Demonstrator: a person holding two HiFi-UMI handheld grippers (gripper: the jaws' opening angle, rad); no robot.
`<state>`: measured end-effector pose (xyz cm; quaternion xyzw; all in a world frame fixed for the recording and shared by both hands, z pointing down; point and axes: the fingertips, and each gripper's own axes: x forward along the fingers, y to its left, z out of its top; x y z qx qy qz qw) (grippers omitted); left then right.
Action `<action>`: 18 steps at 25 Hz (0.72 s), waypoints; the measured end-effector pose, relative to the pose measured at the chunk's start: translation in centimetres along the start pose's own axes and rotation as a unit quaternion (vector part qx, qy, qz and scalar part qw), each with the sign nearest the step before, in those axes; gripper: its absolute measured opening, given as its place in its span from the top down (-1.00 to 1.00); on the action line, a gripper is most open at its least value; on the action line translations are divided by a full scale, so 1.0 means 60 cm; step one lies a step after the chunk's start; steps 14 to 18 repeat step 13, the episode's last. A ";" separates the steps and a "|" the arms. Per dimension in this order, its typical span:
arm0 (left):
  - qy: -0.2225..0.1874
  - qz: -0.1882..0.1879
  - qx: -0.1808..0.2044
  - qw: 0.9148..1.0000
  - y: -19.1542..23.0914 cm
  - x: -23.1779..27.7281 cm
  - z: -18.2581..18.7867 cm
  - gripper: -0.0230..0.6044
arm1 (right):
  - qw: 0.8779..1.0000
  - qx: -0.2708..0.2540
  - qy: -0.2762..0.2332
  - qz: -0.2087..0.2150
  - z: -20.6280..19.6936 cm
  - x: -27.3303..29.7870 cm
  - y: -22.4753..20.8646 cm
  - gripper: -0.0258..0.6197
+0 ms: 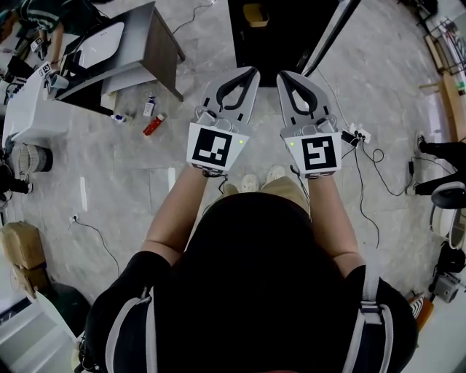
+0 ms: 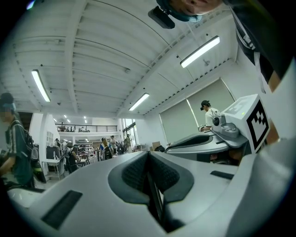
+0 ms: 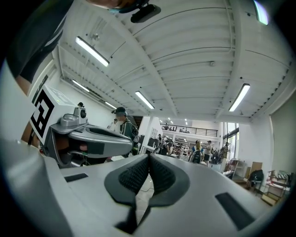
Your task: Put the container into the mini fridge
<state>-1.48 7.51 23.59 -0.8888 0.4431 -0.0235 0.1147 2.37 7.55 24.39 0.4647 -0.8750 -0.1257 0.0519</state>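
1. Container: a small yellowish item (image 1: 255,13) is seen inside a dark cabinet (image 1: 280,40) at the top edge of the head view. It cannot be told whether this is the container. Its heading and long axis cannot be read.
2. The left gripper (image 1: 252,71) is held out over the floor (image 1: 109,189), pointing towards the cabinet. In the left gripper view its ribbed pads are pressed together, with nothing between them.
3. The right gripper (image 1: 283,74) is held just beside the left, roughly parallel to it and apart from it. In the right gripper view its pads are likewise drawn fully together, with nothing gripped.
4. Head view only: the cabinet and floor are shown. A red item (image 1: 153,125) and a small bottle (image 1: 149,107) lie near the corner of a grey table (image 1: 156,44). A power strip (image 1: 358,134) with trailing cables lies to the right.
5. Gripper views only: both cameras are tilted upward. A white ceiling (image 2: 115,55) with strip lights is recorded, and distant people (image 2: 111,146) in an open hall. Each of these views catches the other gripper alongside, marker cube included.
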 end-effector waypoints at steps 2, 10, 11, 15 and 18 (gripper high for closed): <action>-0.001 -0.004 -0.001 1.000 -0.002 0.001 0.001 0.85 | 1.000 -0.001 -0.001 -0.002 0.002 0.001 0.000 0.81; -0.006 -0.005 0.000 1.000 -0.002 0.005 0.007 0.85 | 1.000 -0.002 -0.001 -0.003 0.003 0.004 0.000 0.81; -0.006 -0.004 0.001 1.000 -0.002 0.004 0.007 0.85 | 1.000 -0.003 -0.002 -0.003 0.003 0.003 0.000 0.81; -0.006 -0.002 0.002 1.000 -0.004 0.002 0.007 0.85 | 1.000 -0.005 -0.002 -0.003 0.003 -0.001 0.000 0.81; -0.006 -0.002 0.002 1.000 -0.004 0.002 0.007 0.85 | 1.000 -0.005 -0.002 -0.003 0.003 -0.001 0.000 0.81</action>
